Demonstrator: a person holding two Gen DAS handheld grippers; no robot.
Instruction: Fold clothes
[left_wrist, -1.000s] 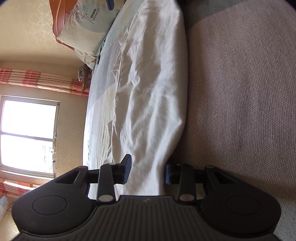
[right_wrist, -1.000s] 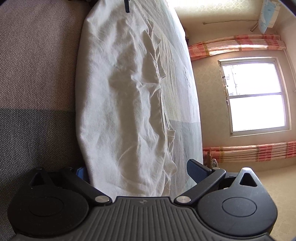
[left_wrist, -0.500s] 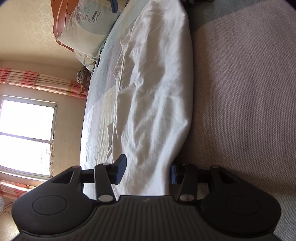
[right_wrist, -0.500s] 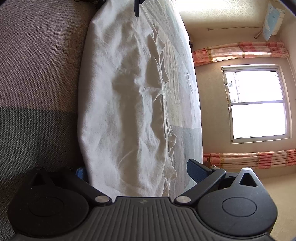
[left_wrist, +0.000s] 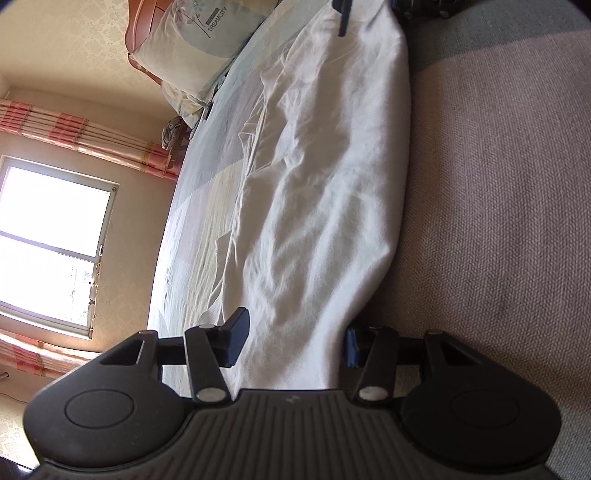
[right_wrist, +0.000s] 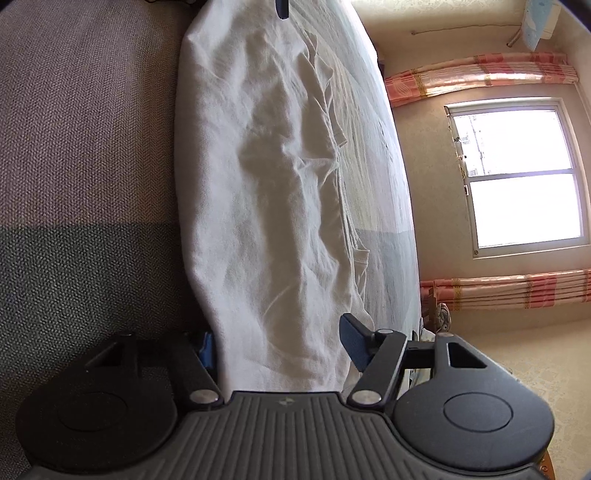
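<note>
The white garment lies stretched along the bed edge. The left gripper and right gripper, each at one end, have spread jaws around the cloth. Before lifting, both should pinch the hem together, evenly.

Crumpled white cloth garment on coarse woven bedcover.

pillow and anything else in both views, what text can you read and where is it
"DREAMCITY" on the pillow by the headboard, in the left wrist view.
A smaller line above it on the pillow: too small to read.
A small embossed mark on each gripper body: not legible.
Right wrist view: no readable text.
</note>
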